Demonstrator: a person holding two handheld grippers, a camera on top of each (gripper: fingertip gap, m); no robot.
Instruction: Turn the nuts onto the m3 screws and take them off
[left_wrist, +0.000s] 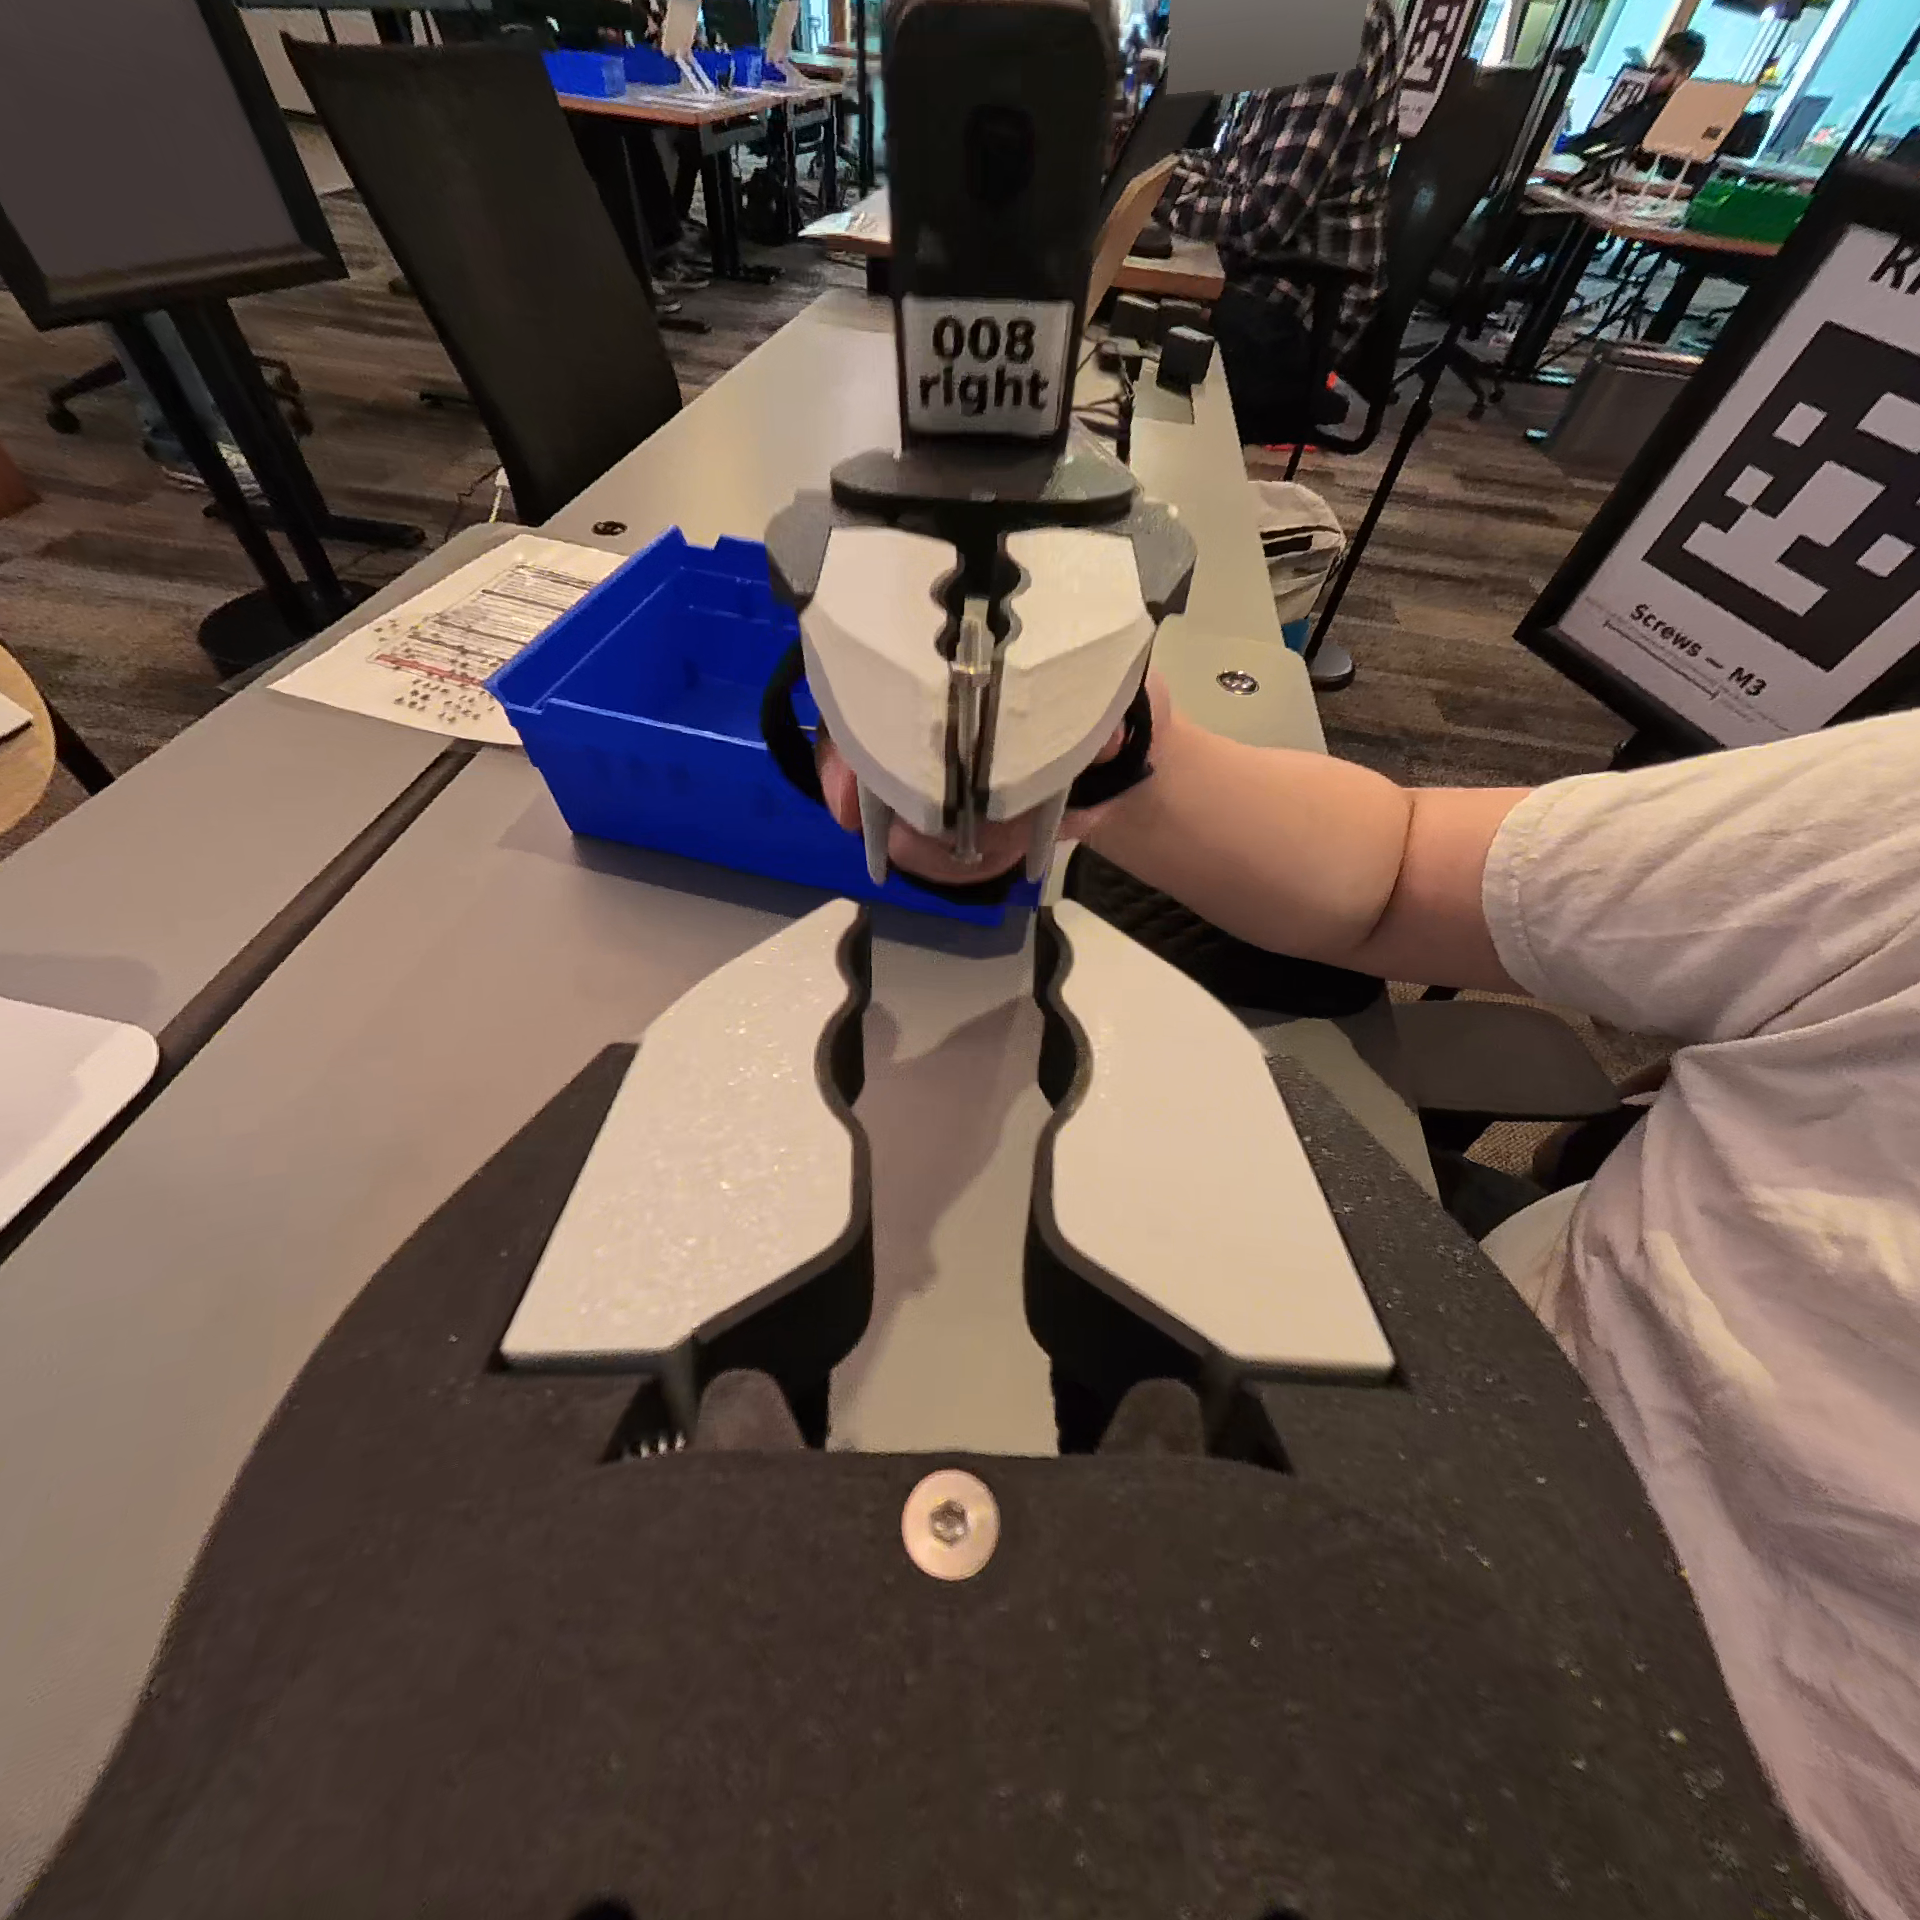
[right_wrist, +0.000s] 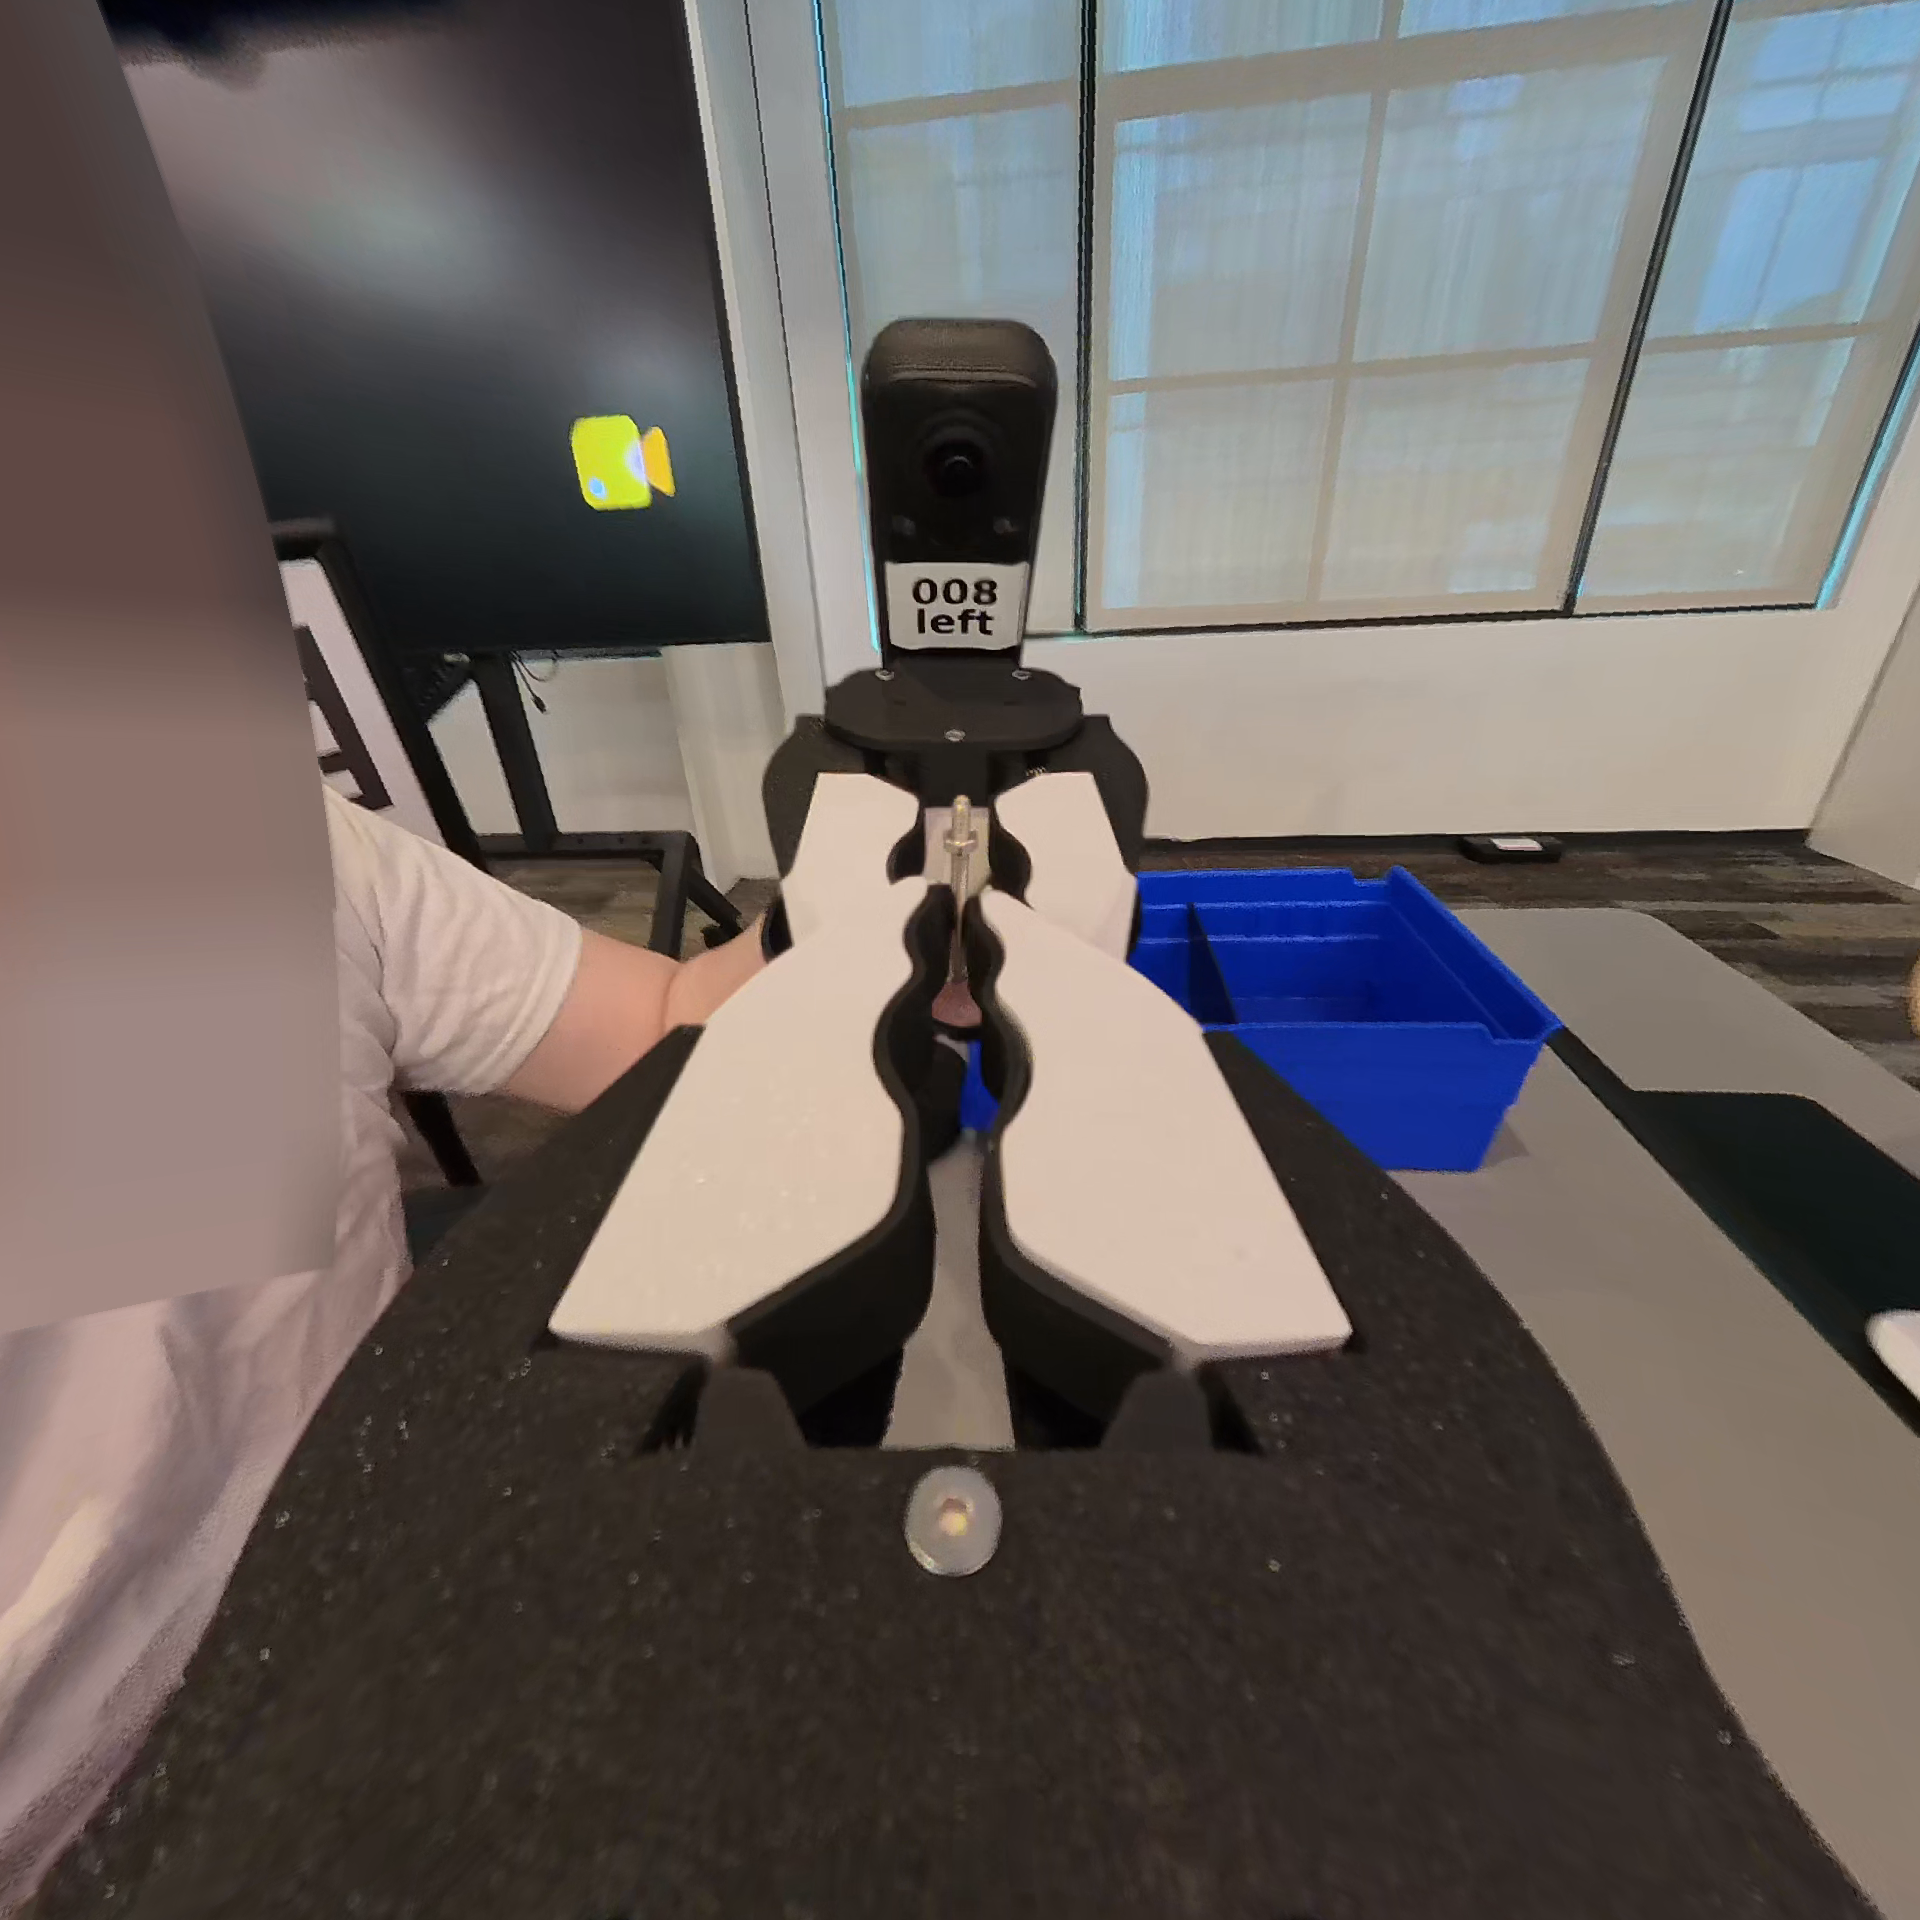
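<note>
My right gripper (right_wrist: 951, 906) is shut on a thin silver M3 screw (right_wrist: 954, 914) that sticks out forward past its fingertips. A small nut (right_wrist: 956, 847) sits on the shaft near the far end. My left gripper (left_wrist: 951, 925) is open and empty and faces the right one head-on. In the left wrist view the right gripper (left_wrist: 966, 821) holds the screw (left_wrist: 966, 727) just beyond my open left tips, with the screw end pointing at the gap. In the right wrist view the left fingers (right_wrist: 847, 842) stand on either side of the nut end without touching it.
A blue divided bin (left_wrist: 665, 748) stands on the grey table (left_wrist: 312, 935), just behind the grippers; it also shows in the right wrist view (right_wrist: 1351, 1039). A paper sheet with small screws (left_wrist: 447, 644) lies left of it. A framed marker sign (left_wrist: 1766, 520) stands at the right. A black mat (right_wrist: 1766, 1164) lies on the table. The grippers are tip to tip, or close to it.
</note>
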